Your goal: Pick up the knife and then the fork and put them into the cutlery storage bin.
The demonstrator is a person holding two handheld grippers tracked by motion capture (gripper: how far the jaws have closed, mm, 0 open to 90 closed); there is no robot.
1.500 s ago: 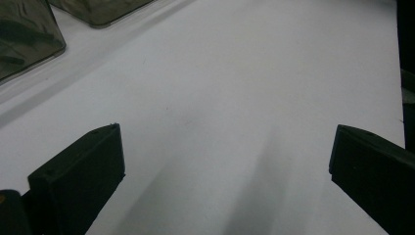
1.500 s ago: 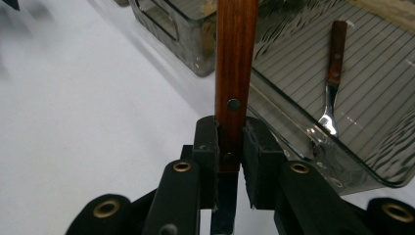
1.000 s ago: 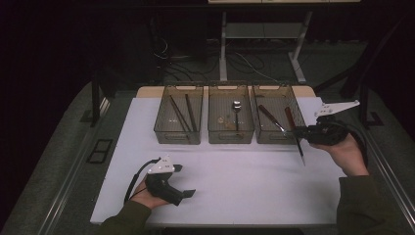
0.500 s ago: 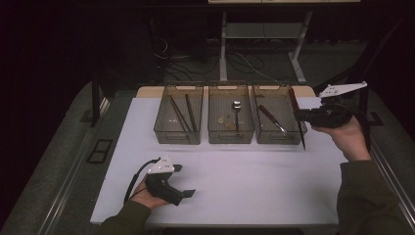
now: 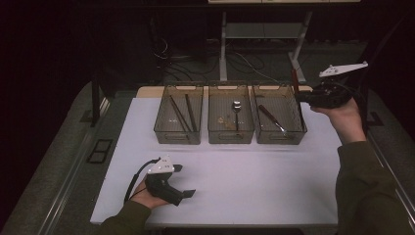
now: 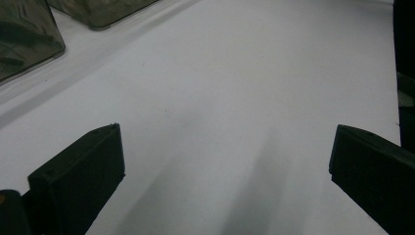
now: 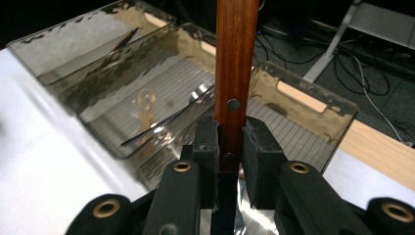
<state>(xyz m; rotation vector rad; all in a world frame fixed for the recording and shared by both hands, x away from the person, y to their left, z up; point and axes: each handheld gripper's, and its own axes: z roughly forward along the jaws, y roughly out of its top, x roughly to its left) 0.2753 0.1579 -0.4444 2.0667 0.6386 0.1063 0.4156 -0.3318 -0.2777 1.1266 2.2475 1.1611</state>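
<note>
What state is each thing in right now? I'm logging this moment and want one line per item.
Left claw: open, nothing between its jaws, low over the white mat.
Right claw: shut on the wooden-handled knife, raised beside the right bin.
Wooden-handled knife: held, handle up.
Left bin: holds two dark sticks.
Middle bin: holds a spoon.
Right bin: holds one utensil.

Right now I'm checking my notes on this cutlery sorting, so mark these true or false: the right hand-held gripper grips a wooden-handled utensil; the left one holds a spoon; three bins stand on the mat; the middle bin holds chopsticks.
1. The right hand-held gripper grips a wooden-handled utensil: true.
2. The left hand-held gripper holds a spoon: false, its jaws are open and empty.
3. Three bins stand on the mat: true.
4. The middle bin holds chopsticks: false, it holds a spoon.
</note>
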